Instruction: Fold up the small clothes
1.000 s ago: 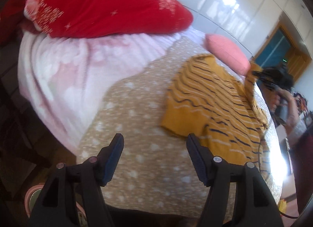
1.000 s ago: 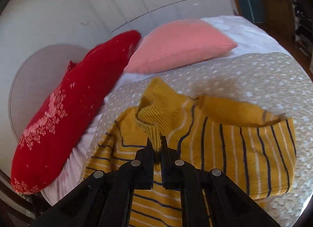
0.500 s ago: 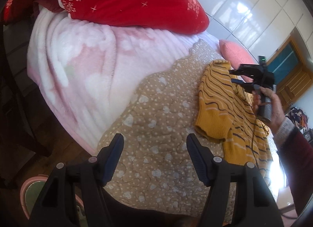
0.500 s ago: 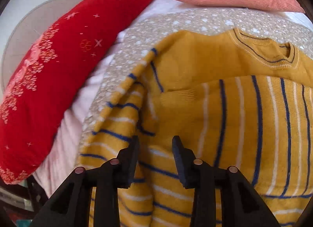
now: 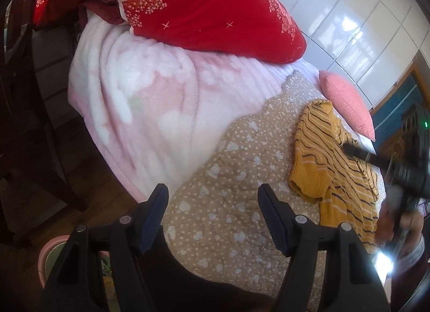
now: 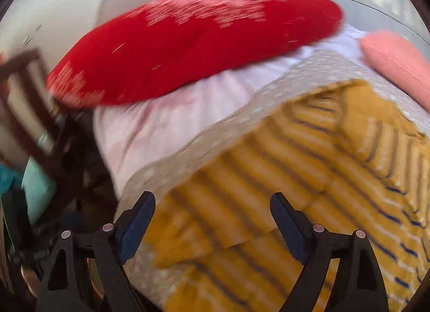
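The right gripper hangs over the striped yellow sweater, its jaws opening wide with nothing pinched between them. The left gripper, jaws opening and empty, hovers over the dotted tan quilt. The sweater lies flat on that quilt. A pink blanket, red pillow and pink cushion lie around it.

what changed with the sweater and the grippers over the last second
The right gripper was shut on a fold of the yellow striped sweater, let it go, and its jaws are opening with nothing pinched between them; it has swung toward the sweater's near edge. The sweater now lies on the dotted quilt. The left gripper stayed open and empty over the quilt, drifting slightly. The red pillow and pink pillow did not move.
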Tool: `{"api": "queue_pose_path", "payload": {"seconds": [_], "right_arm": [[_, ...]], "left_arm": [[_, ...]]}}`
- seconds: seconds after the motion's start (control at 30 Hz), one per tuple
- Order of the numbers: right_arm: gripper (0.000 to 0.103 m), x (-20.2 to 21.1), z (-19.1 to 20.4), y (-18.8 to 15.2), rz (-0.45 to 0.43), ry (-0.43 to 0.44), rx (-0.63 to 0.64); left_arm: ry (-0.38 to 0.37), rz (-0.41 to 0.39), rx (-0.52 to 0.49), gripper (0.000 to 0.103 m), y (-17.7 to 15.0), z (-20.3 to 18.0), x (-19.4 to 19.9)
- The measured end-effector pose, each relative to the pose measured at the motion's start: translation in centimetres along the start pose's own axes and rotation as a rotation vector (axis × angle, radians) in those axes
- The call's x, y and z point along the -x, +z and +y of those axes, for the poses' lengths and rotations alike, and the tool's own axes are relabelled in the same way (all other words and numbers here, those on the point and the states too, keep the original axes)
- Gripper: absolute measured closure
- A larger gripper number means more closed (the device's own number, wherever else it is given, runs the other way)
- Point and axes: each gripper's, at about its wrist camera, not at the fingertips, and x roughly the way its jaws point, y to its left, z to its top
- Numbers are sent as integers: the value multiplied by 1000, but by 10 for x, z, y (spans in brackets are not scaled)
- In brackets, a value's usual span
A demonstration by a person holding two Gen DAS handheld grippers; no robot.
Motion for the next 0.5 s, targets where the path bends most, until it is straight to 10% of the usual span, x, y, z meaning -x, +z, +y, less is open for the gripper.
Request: {"api": "queue_pose_path", "payload": {"seconds": [0.23, 0.37, 0.5], "right_arm": [[21, -68, 59, -30, 126, -192, 297], [91, -61, 34, -12, 111, -131, 148], [91, 8, -10, 23, -81, -55, -46]], "left_arm": [[8, 14, -8, 35, 0, -2, -1], [14, 18, -20, 35, 0, -4, -1], [16, 17, -49, 35, 2, -15, 0]]}}
